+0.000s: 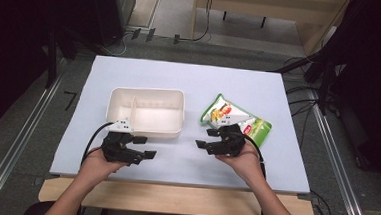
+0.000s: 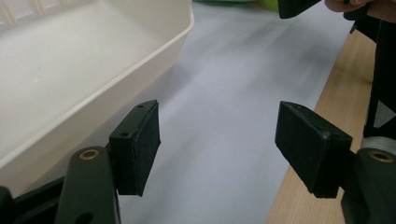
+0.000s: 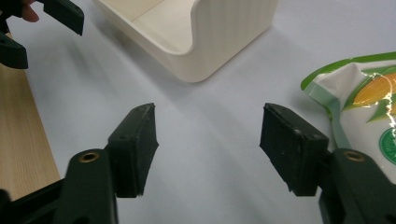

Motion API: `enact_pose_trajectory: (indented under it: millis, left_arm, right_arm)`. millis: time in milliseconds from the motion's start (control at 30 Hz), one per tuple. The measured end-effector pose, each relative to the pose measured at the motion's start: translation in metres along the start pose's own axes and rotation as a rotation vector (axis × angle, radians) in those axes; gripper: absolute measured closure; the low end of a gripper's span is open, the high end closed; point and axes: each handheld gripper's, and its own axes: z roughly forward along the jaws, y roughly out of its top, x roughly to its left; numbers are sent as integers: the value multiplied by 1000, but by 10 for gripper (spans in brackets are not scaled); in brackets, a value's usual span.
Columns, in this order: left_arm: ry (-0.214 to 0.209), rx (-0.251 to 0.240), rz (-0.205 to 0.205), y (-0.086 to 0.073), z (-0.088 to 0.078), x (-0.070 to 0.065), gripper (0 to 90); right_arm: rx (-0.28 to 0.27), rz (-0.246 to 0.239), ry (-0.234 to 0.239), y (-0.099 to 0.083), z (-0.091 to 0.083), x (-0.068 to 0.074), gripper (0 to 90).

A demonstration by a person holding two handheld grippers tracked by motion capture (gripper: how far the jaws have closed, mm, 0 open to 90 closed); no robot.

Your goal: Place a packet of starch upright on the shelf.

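Note:
A cream plastic container (image 1: 146, 111) with an inner divider sits on the pale blue table top (image 1: 190, 82); its wall fills the upper left of the left gripper view (image 2: 93, 60) and its corner appears in the right gripper view (image 3: 205, 37). A green and white snack bag (image 1: 235, 118) lies to its right, its edge at the right of the right gripper view (image 3: 359, 93). My left gripper (image 1: 146, 148) is open just in front of the container, nothing between its jaws (image 2: 217, 144). My right gripper (image 1: 205, 138) is open beside the bag, jaws empty (image 3: 208, 149).
The wooden front edge of the table (image 1: 173, 196) runs under both forearms. Cables and dark equipment (image 1: 340, 86) stand off the right side, a metal rail (image 1: 21, 137) along the left. Bare blue surface (image 1: 185, 162) lies between the two grippers.

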Motion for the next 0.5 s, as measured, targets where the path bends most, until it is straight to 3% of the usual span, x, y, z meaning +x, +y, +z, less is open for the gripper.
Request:
enact_pose_trajectory:
  millis: [233, 500]
  left_arm:
    - [5, 3, 5, 0, 0, 0, 316]
    - [0, -3, 6, 0, 0, 0, 317]
  right_arm:
    - [-7, 15, -30, -1, -2, -2, 406]
    - [1, 29, -34, -2, -2, -6, 405]
